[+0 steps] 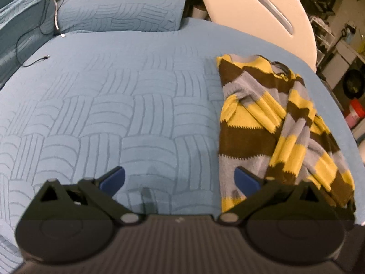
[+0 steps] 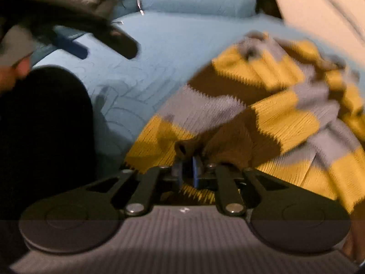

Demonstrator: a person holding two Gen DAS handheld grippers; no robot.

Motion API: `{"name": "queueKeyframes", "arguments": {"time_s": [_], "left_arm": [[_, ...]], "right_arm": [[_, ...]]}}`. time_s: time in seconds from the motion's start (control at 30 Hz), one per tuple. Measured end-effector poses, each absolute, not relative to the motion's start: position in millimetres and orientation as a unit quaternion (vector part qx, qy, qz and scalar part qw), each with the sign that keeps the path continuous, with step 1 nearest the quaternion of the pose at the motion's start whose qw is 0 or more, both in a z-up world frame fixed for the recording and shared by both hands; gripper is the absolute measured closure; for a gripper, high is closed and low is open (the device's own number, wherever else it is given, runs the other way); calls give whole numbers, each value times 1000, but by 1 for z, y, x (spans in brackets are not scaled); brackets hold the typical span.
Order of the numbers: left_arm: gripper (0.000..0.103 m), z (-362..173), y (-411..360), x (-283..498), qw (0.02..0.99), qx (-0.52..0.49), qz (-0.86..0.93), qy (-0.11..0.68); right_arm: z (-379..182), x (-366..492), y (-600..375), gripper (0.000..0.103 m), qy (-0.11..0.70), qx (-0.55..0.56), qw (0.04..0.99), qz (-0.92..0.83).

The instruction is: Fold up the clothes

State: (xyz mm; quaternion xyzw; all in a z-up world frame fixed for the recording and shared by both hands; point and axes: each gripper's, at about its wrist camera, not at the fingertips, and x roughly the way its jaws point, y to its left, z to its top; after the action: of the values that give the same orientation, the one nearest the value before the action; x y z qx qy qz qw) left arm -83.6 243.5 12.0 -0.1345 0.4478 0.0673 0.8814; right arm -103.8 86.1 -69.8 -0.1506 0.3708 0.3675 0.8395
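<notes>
Right gripper [image 2: 187, 169] clenched on sweater [image 1: 262, 118] hem, frame centre. Left gripper [image 1: 180, 180] released, empty. Sweater lies bunched at right; folding barely started.

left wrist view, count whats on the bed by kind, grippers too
striped sweater: 1, crumpled at the bed's right edge
blue pillow: 1, at the head of the blue bedspread
cable: 1, black, its end lying on the spread
grippers: 2, left gripper open, right gripper shut on the sweater
total: 5
</notes>
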Motion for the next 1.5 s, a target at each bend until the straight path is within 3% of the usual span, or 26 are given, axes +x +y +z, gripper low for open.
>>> {"name": "queueKeyframes", "arguments": {"time_s": [0.03,0.07,0.17,0.27,0.47,0.53,0.63,0.8,0.97,1.2,1.37,1.4,1.5], "left_arm": [[0,13,239,-80,884,-128,63,444],[0,14,237,-81,887,-125,60,440],[0,16,221,-70,896,-111,40,427],[0,16,202,-51,897,-104,23,430],[0,-3,154,-15,877,-90,7,472],[0,-19,143,-6,863,-93,11,497],[0,-49,131,-1,847,-80,34,524],[0,-55,122,-6,857,-63,49,509],[0,-55,124,-9,856,-53,36,513],[0,-33,143,-1,855,-79,22,512],[0,-23,160,22,865,-74,55,494],[0,-23,164,31,866,-74,63,491],[0,-21,175,50,868,-78,76,484]], "right_arm": [[-64,-104,80,53,373,-135,838,373],[-57,-100,71,47,372,-110,841,376],[-28,-92,27,40,335,-34,873,352],[-10,-90,-23,38,294,8,915,276],[-40,-50,-108,38,336,35,937,89],[-61,-44,-126,38,346,48,935,64],[-89,-23,-132,36,424,76,901,44],[-95,-25,-122,35,427,35,902,49],[-85,-29,-140,35,435,67,897,42],[-52,-29,-187,34,352,221,907,63],[-32,-40,-214,30,277,190,942,22],[-33,-40,-219,25,275,198,941,19],[-50,-25,-231,25,312,252,916,34]]}}
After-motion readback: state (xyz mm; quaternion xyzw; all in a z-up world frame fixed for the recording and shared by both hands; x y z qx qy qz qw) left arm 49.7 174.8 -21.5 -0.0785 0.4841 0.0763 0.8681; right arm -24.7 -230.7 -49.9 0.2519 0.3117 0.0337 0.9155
